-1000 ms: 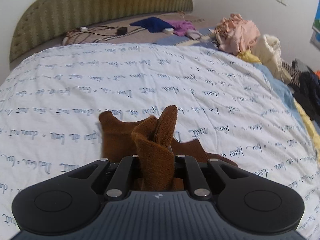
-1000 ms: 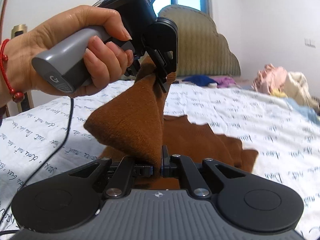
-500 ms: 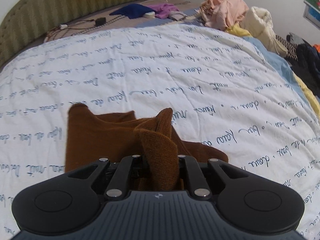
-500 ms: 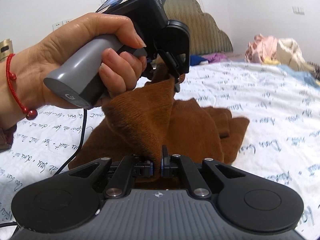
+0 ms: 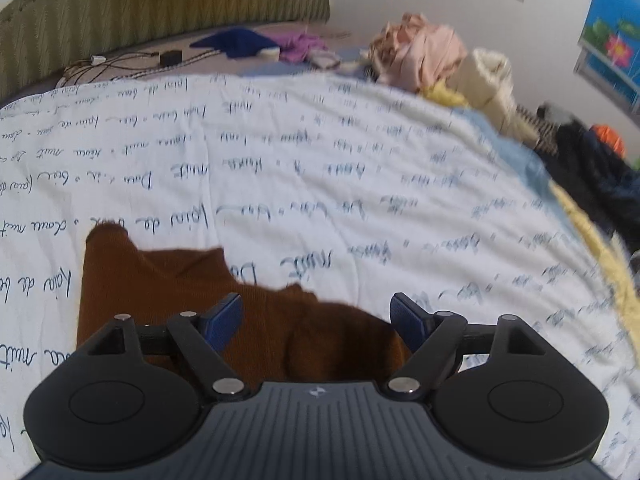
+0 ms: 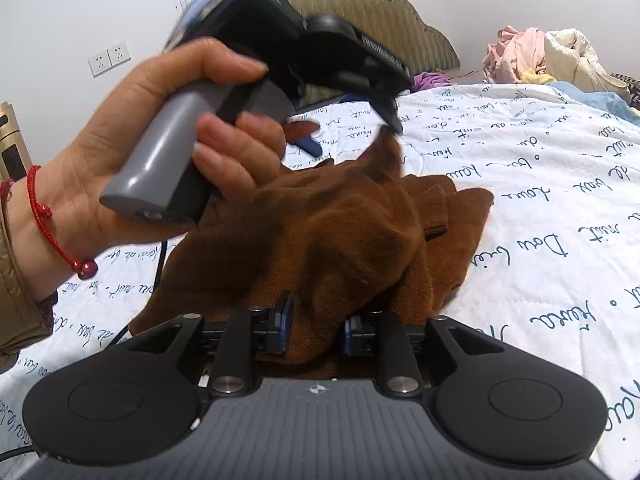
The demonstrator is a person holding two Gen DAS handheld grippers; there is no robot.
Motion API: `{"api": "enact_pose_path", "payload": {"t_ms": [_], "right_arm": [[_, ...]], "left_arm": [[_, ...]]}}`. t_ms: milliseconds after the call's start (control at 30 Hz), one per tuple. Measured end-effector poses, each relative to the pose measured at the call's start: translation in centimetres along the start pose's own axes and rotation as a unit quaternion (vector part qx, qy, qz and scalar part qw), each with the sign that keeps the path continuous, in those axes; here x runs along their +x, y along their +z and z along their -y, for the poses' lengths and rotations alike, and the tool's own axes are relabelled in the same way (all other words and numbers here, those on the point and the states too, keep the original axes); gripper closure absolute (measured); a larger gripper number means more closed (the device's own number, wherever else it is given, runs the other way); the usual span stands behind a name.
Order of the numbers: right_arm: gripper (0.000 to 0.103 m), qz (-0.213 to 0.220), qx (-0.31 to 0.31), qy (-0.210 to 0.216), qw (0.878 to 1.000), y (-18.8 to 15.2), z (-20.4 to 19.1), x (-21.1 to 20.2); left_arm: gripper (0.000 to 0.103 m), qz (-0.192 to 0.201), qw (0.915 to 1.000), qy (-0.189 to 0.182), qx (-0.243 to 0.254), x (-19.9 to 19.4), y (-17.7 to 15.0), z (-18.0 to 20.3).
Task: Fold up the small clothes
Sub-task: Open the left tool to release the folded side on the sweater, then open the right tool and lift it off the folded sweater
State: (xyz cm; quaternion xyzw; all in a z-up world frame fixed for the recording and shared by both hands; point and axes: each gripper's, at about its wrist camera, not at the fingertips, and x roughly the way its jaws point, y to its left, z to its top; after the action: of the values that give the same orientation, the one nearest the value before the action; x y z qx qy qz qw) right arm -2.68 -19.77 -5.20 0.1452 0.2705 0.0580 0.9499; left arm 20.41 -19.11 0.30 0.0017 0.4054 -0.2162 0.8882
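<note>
On the white bedspread (image 5: 360,168) printed with blue script lies a brown knit garment (image 5: 160,292), bunched and partly doubled over itself. Seen from the left wrist, the left gripper (image 5: 316,318) hangs above the cloth with its jaws spread wide, the blue pads (image 5: 222,318) apart and gripping nothing; the garment fills the gap from about 9 o'clock to 6 o'clock of that view. From the right wrist, the right gripper (image 6: 316,330) has its jaws partly parted, a fold of the brown knit garment (image 6: 320,232) lying between the pads without being pinched. A peak of cloth stands up at 12 o'clock of the heap, just below the blurred tip of the left gripper (image 6: 390,118), which a hand (image 6: 160,152) holds by its grey handle. At 1 o'clock in the left view, a pile of pink and cream clothes (image 5: 436,64) sits at the bed's far edge, beside a green headboard (image 5: 160,0) at 11 o'clock.
</note>
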Motion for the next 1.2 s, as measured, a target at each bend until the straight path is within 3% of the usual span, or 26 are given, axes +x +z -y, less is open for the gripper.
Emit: {"api": "enact_pose_path", "payload": {"t_ms": [167,367,567,700,733,767,800,833,1033,1200], "right_arm": [[0.066,-0.002,0.008,0.008,1.0,0.1,0.3,-0.2],[0.06,-0.005,0.054,0.033,0.998,0.8,1.9,-1.3],[0.059,-0.01,0.145,0.063,0.987,2.2,4.5,-1.9],[0.057,-0.015,0.152,0.056,0.987,3.1,4.9,-1.3],[0.06,-0.018,0.153,0.051,0.987,3.1,5.0,-1.1],[0.075,-0.021,0.158,0.048,0.986,3.0,5.1,-0.9],[0.084,-0.024,0.165,0.046,0.985,2.8,5.3,-0.9],[0.087,-0.024,0.173,0.047,0.983,2.6,5.5,-1.1],[0.09,-0.04,0.224,0.084,0.97,0.9,7.3,-2.1],[0.09,-0.052,0.217,0.074,0.972,0.5,7.3,-1.4]], "left_arm": [[0.022,0.033,0.9985,0.039,-0.019,-2.7,0.0,-1.7],[0.022,0.056,0.9943,0.083,0.038,-7.4,-4.7,-3.7],[0.02,0.048,0.9927,0.103,0.04,-10.3,-10.2,-6.9],[0.02,0.027,0.9948,0.095,0.024,-10.9,-12.6,-8.1],[0.02,0.025,0.995,0.094,0.025,-11.0,-13.0,-8.2],[0.02,0.024,0.9949,0.094,0.027,-11.2,-13.5,-8.3],[0.02,0.023,0.9947,0.095,0.031,-11.3,-13.9,-8.3],[0.02,0.023,0.9944,0.097,0.034,-11.5,-14.2,-8.4],[0.015,0.01,0.9941,0.105,0.025,-11.4,-15.5,-9.9],[0.015,0.009,0.9956,0.092,0.014,-11.8,-15.3,-9.4]]}}
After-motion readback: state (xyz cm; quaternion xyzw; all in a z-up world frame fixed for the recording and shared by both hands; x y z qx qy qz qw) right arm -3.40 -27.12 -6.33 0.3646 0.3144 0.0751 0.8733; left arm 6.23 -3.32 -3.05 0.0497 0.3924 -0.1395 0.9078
